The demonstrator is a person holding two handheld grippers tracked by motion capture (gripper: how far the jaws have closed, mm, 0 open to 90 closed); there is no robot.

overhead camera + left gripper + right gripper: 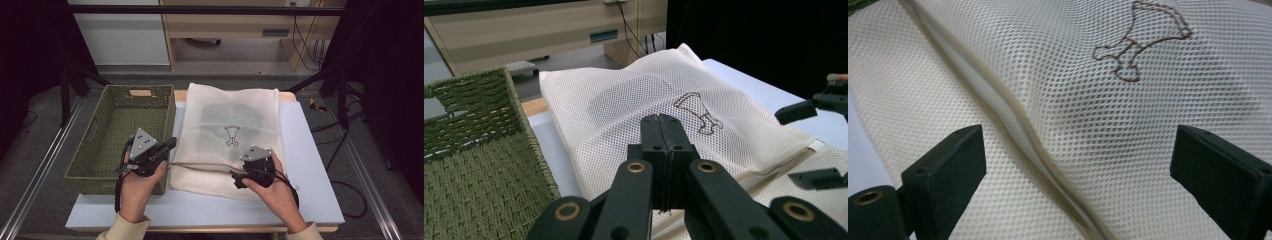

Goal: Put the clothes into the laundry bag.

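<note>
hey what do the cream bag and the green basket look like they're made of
The bag looks like soft cream mesh fabric, probably synthetic: fine regular holes, matte, and it drapes over something inside. The basket seems woven from green cord or paper rope: its strands are twisted and interlaced, with a dull finish.

Green basket (120,135) walls off table's left; mesh bag (227,130) covers middle; bare table (312,150) strip at right gives passage

A dark item inside the mesh bag (227,135) shows dimly, perhaps folded cloth.
</note>
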